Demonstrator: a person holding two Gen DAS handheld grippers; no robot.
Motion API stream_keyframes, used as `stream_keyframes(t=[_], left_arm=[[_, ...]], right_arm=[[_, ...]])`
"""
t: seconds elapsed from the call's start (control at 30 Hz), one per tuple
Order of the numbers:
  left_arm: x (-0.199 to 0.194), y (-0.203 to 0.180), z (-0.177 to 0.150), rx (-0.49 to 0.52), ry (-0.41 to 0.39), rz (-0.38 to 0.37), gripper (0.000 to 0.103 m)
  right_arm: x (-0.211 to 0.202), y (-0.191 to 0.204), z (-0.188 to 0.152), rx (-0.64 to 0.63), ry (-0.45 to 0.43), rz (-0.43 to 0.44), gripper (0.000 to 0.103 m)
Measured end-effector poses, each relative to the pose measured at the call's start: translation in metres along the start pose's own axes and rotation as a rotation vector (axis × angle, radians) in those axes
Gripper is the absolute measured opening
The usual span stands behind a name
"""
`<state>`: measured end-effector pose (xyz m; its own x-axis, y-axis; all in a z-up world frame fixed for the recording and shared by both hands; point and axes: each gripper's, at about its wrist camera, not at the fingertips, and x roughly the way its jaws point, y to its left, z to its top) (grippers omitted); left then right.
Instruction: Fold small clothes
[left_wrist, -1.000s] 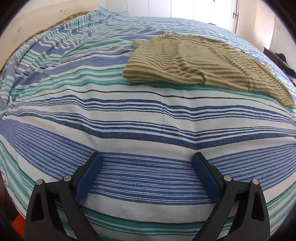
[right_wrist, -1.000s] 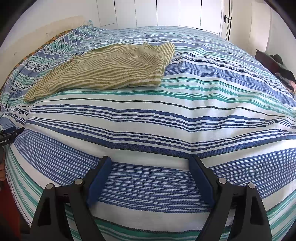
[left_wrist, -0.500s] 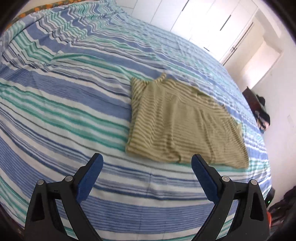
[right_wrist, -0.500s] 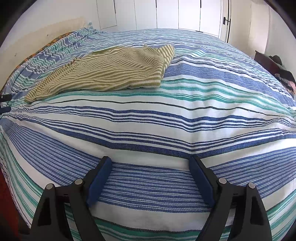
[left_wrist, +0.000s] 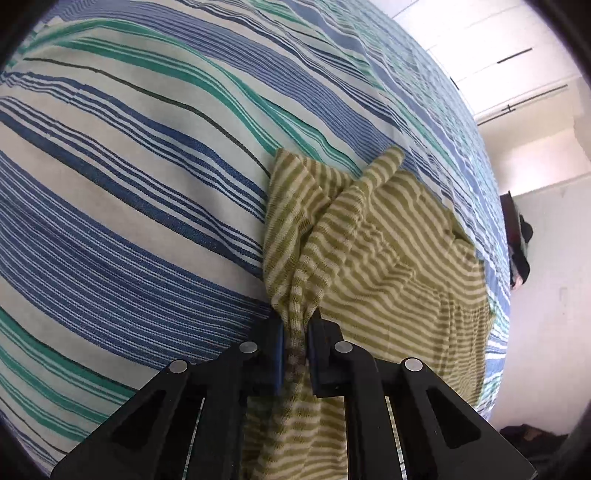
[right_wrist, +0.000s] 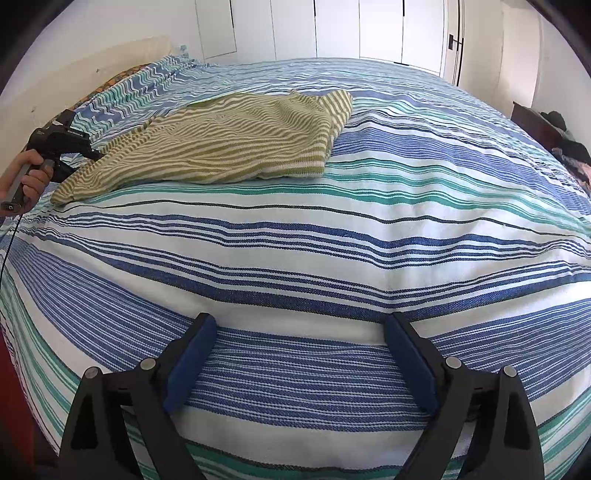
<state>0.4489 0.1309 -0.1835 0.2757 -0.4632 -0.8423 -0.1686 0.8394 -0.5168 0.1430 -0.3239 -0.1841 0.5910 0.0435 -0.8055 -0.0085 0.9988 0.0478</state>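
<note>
Your left gripper has its jaws closing on the olive-and-cream striped garment, and in the left wrist view the cloth is already bunched into a narrow rope between the two blue pads. The pinched part is an edge of the garment, and from there the fabric fans out away from the jaws, up and to the right over the bed. Some of the cloth also hangs down under the jaws, toward the bottom of this view. In the right wrist view you can see the same garment lying on the far left part of the striped bed cover, with its left end pulled to a point where your left hand holds the other gripper. Your right gripper has its jaws opening, spread wide, and there is nothing between them, only the blue and white stripes of the bed below. The garment is well apart from these jaws, farther up the bed and to the left of them.
</note>
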Motion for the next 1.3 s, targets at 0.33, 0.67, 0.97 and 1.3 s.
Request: stream_keyframes(t=[0.33,0.67,0.97,1.3], left_arm=[[-0.021,-0.202,-0.029,0.189,0.004,-0.013,0.007],[0.144,-0.381,-0.134,0.474,0.219,0.116,0.034],[0.018,-0.330,-0.128,0.513,-0.029,-0.004,0.081],[0.009,-0.214,-0.198,0.815,-0.132,0.236,0.088]], right_arm=[[0.001,0.000,0.002,-0.001,0.004,0.015,0.095],[0.002,0.001,0.004,-0.004,0.013,0.026,0.097],[-0.004,-0.010,0.013,0.019,0.049,0.106,0.098],[0.018,-0.045,0.077,0.774,0.043,0.943,0.076]])
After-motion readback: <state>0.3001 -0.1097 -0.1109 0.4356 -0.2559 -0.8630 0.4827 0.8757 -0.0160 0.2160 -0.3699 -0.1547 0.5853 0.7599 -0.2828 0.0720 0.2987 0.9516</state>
